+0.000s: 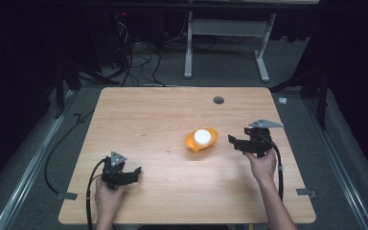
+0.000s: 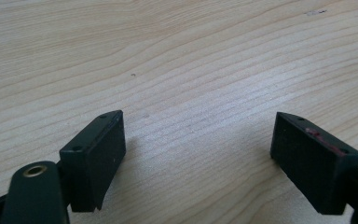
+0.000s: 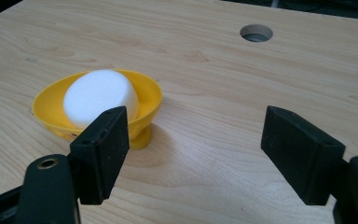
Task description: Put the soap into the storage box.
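- Right tool [image 1: 235, 140] jaws spread, empty, near yellow plastic bowl [image 1: 201, 140] holding white foam puck [image 1: 202, 137] mid-counter [image 1: 153, 120].
- Left tool [image 1: 135, 173] agape, idle.
- Approach step; next, probably close in on bowl.

The table [image 1: 172, 115] is seen from above and afar in the high view, while its wood is viewed low and close in both gripper views, the yellow bowl [image 3: 98, 107] being shared by the high and right gripper views.

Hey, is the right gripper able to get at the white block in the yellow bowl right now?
Probably yes. The right gripper is open beside the yellow bowl, bare table between them, and the white block sits uncovered on top.
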Available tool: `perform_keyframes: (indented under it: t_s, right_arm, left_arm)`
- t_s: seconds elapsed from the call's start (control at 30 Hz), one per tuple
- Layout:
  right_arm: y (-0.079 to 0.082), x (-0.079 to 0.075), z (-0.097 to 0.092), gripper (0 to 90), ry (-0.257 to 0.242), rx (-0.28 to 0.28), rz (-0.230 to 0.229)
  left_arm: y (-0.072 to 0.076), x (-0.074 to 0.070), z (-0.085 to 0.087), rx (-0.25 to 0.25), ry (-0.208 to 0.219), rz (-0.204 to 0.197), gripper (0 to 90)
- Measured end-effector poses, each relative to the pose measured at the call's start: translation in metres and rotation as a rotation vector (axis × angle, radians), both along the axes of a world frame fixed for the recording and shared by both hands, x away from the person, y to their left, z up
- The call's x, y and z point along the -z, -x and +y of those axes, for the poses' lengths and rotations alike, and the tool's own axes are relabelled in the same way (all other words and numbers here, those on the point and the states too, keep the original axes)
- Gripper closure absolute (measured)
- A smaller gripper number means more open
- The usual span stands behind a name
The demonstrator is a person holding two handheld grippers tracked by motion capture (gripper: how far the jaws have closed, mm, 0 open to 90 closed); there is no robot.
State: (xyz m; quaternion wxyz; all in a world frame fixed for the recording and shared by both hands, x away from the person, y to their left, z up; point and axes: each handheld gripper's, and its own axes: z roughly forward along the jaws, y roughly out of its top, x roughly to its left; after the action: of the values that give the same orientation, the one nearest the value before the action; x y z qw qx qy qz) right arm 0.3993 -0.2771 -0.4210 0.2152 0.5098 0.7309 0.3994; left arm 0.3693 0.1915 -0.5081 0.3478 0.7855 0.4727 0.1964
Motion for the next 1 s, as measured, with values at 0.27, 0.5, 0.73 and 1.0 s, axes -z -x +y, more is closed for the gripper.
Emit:
perform_keyframes:
  t_s: [0.27, 0.5, 0.73, 1.0]
  right_arm:
    - [0.008, 0.002, -0.009, 24.5, 0.000, 0.022, -0.004]
    - [0.014, 0.005, -0.013, 24.5, -0.001, 0.029, -0.005]
    - [0.021, 0.011, -0.015, 25.0, -0.008, 0.035, -0.005]
    - [0.027, 0.018, -0.018, 25.5, -0.019, 0.041, 0.002]
  left_arm:
    - [0.000, 0.000, 0.000, 0.000, 0.000, 0.000, 18.6]
    - [0.000, 0.000, 0.000, 0.000, 0.000, 0.000, 18.6]
    - [0.000, 0.000, 0.000, 0.000, -0.001, 0.000, 18.6]
    - [0.000, 0.000, 0.000, 0.000, -0.001, 0.000, 18.5]
